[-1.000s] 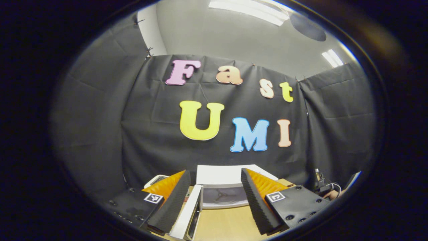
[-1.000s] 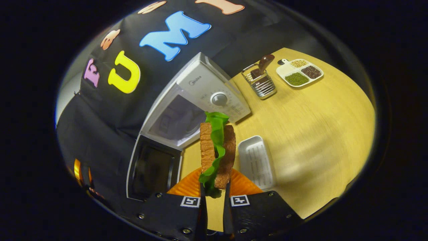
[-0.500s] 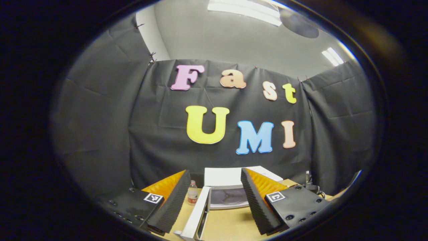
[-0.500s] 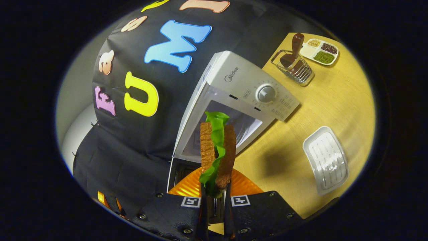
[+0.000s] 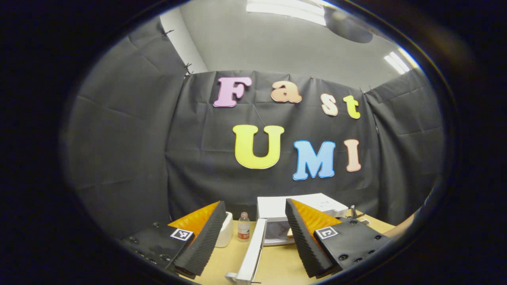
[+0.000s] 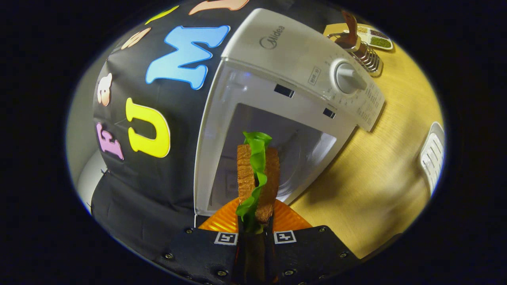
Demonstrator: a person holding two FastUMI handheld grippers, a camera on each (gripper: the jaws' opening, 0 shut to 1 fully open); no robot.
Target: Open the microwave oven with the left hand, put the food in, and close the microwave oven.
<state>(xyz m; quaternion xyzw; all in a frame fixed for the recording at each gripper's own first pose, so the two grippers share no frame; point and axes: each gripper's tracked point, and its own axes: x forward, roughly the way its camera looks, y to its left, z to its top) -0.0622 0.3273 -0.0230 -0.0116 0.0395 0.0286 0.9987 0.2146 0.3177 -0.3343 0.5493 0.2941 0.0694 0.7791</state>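
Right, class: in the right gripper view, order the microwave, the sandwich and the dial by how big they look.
1. Microwave, largest.
2. Sandwich; it is held close to the camera, which enlarges it.
3. Dial, smallest.

Staged recording booth: black cloth wall (image 5: 130,150) encloses a wooden table (image 6: 380,166) carrying a microwave oven (image 6: 293,59); office-type ceiling light panels (image 5: 285,8) overhead.

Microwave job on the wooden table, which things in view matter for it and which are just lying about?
In the job:
microwave
its open door
sandwich, clamped in the right gripper
left gripper, open

Lying about:
small bottle
wire rack
divided dish
white tray
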